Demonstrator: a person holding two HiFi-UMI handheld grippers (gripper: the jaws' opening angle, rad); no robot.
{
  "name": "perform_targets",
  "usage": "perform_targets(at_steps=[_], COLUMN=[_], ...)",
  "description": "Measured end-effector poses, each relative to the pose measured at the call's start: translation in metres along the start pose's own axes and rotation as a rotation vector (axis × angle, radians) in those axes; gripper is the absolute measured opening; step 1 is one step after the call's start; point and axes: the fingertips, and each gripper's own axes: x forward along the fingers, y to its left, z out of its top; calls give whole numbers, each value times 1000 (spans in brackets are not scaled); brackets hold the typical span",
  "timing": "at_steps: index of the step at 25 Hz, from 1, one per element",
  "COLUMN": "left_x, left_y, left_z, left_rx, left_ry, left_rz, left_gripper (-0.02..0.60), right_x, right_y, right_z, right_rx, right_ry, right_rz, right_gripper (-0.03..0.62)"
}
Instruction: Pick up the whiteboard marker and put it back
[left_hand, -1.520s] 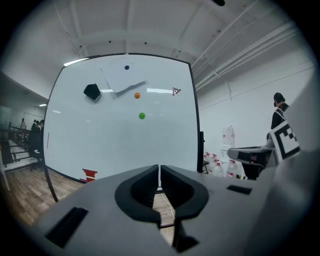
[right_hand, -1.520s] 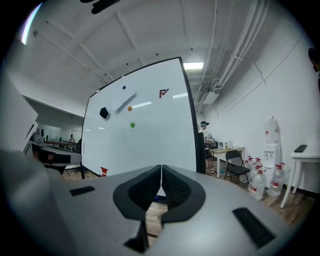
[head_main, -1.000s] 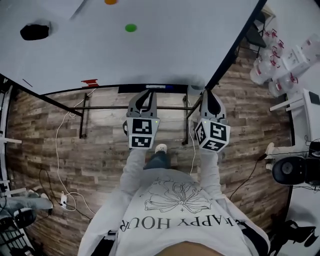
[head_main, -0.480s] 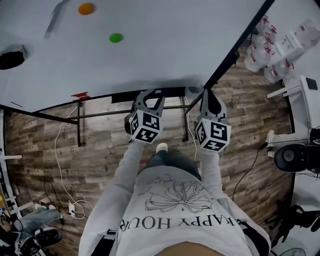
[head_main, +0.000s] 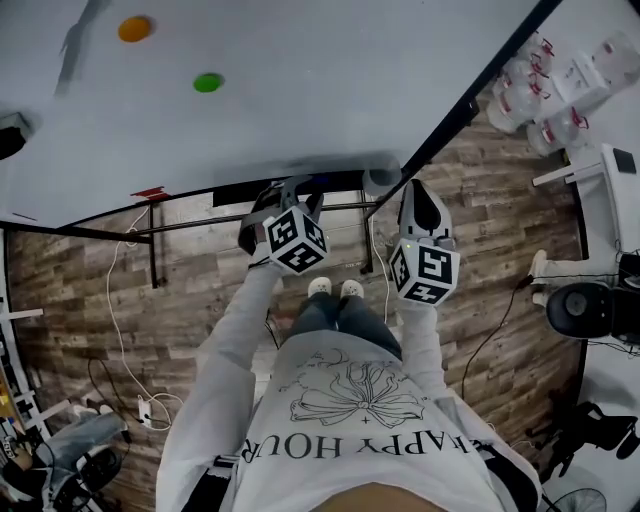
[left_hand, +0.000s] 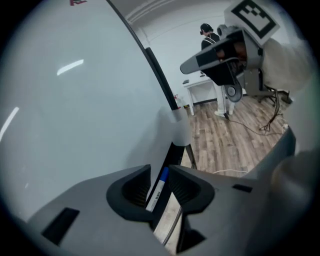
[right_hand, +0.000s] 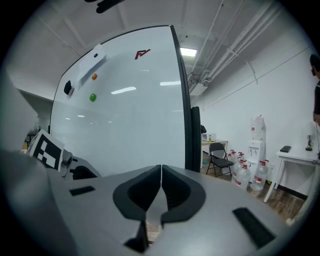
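The whiteboard marker (left_hand: 158, 190), white with a blue cap, lies along the whiteboard's lower edge. In the left gripper view it shows in the narrow gap between the jaws, thinner than the gap. My left gripper (left_hand: 159, 181) is open and points at it. The head view shows that gripper (head_main: 290, 186) tilted, with its tips right under the board's black bottom rail (head_main: 200, 188); the marker itself is hidden there. My right gripper (head_main: 419, 188) hovers beside the board's lower right corner, apart from the marker. Its jaws (right_hand: 160, 176) are shut with nothing between them.
The whiteboard (head_main: 300, 90) carries a green magnet (head_main: 208, 82), an orange magnet (head_main: 135, 28) and a black eraser (head_main: 8, 135) at the left edge. Water bottles (head_main: 545, 90) stand to the right. Cables (head_main: 115, 300) run over the wooden floor.
My left gripper has tilted and moved up-left to the board's bottom rail. The right gripper has hardly moved. The person's feet have stepped closer together.
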Motion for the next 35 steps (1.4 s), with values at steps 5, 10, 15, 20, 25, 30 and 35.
perform_targets(at_steps=[5, 10, 15, 20, 25, 30, 35], left_x=[26, 50, 64, 78, 85, 90, 93], left_y=[-9, -11, -14, -16, -18, -18, -18], left_z=[-9, -21, -31, -39, -38, -38, -43], left_rx=[121, 219, 254, 276, 288, 310, 322], left_ry=[93, 187, 238, 293, 306, 328, 363], left_rz=[-39, -48, -70, -91, -102, -113, -121], left_gripper=[107, 106, 106, 106, 106, 106, 72], right_x=[2, 5, 5, 5, 2, 1, 1], right_y=[-5, -10, -11, -16, -19, -22, -25], right_z=[-6, -10, -15, -19, -21, -21, -20], right_rx=[-10, -10, -9, -12, -11, -14, -14], right_ry=[23, 37, 49, 58, 62, 63, 63], right_rz=[15, 27, 34, 33, 27, 23, 15], right_gripper=[6, 6, 5, 6, 6, 5, 6])
